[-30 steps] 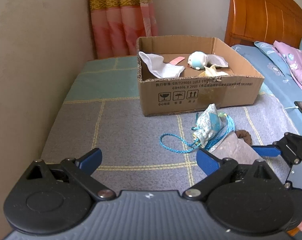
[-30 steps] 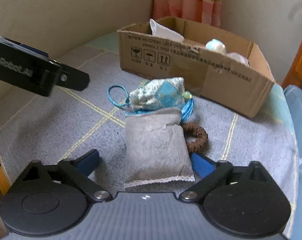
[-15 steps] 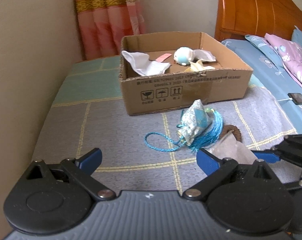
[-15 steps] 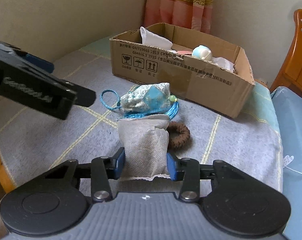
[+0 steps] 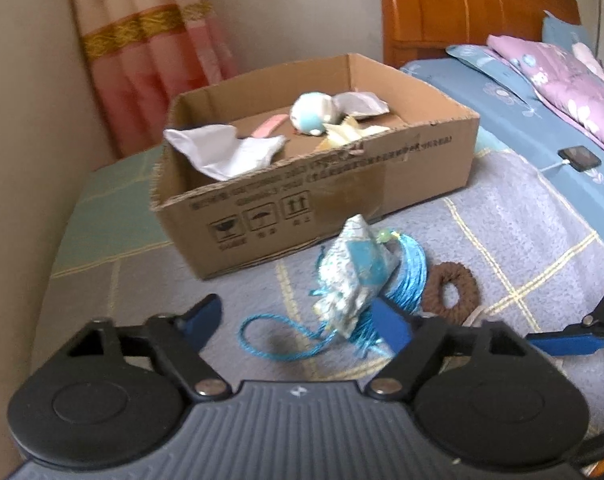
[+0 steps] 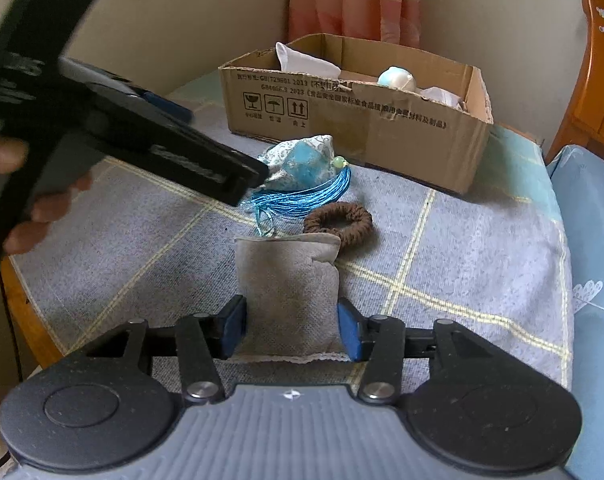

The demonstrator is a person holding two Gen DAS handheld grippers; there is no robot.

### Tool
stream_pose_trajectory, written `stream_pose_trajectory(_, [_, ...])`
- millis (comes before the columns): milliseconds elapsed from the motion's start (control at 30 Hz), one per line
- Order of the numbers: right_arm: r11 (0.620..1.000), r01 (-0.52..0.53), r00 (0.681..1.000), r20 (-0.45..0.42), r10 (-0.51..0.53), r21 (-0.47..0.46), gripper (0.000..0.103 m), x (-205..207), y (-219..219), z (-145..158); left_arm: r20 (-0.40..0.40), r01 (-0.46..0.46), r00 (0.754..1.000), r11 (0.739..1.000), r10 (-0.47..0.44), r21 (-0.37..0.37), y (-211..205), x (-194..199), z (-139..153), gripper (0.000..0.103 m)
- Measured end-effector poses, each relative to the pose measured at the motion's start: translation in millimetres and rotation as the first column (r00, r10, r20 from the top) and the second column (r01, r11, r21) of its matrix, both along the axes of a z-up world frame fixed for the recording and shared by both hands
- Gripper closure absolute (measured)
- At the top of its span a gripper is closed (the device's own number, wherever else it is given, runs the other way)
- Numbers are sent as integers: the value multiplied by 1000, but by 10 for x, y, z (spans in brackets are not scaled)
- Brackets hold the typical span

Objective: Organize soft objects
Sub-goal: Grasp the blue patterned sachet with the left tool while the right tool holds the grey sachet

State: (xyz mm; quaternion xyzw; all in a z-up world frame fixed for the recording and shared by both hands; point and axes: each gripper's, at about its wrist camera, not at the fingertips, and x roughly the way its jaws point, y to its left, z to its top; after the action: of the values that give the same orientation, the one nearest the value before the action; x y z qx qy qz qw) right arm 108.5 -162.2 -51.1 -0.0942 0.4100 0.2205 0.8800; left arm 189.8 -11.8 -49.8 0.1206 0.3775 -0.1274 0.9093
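A grey fabric pouch (image 6: 288,288) lies on the grey checked blanket (image 6: 461,248), and my right gripper (image 6: 290,330) is shut on its near end. Its jaws are opening a little, with both pads still against the pouch's sides. Just beyond lie a brown hair tie (image 6: 337,222) and a blue-and-white patterned sachet (image 5: 353,276) with a blue tassel and cord loop (image 5: 262,336). My left gripper (image 5: 296,320) hovers over the cord. Its jaws are closing but grip nothing, and the right fingertip sits beside the tassel. A cardboard box (image 5: 341,188) stands behind.
The box holds a white cloth (image 5: 226,152) and a blue-white plush toy (image 5: 311,114). A wall runs along the left, with a pink curtain (image 5: 150,52) in the corner. To the right are a bed with a blue sheet (image 5: 501,92), a wooden headboard (image 5: 461,12) and a small dark device (image 5: 579,158).
My right gripper went from wide open to squeezing the grey pouch, then eased slightly. My left gripper came closer to the sachet, rolled, and its jaws narrowed.
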Motion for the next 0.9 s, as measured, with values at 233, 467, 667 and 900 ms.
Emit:
stream_pose_trajectory(233, [1000, -4, 1000, -12, 4, 23, 35, 32, -39, -28, -37, 45, 998, 998, -46, -42, -85, 175, -79, 45])
stream_pose_trajectory(467, [1000, -9, 1000, -10, 9, 26, 29, 27, -16, -30, -43, 42, 998, 995, -47, -95, -114, 182, -34, 82])
stream_pose_trajectory(667, [1000, -8, 1000, -8, 9, 24, 27, 30, -4, -40, 41, 26, 999, 994, -21, -107, 96, -21, 315, 83])
stream_pose_trajectory(900, [999, -6, 1000, -3, 6, 33, 27, 22, -21, -39, 23, 9, 1000, 997, -7, -74, 305, -301, 374, 82])
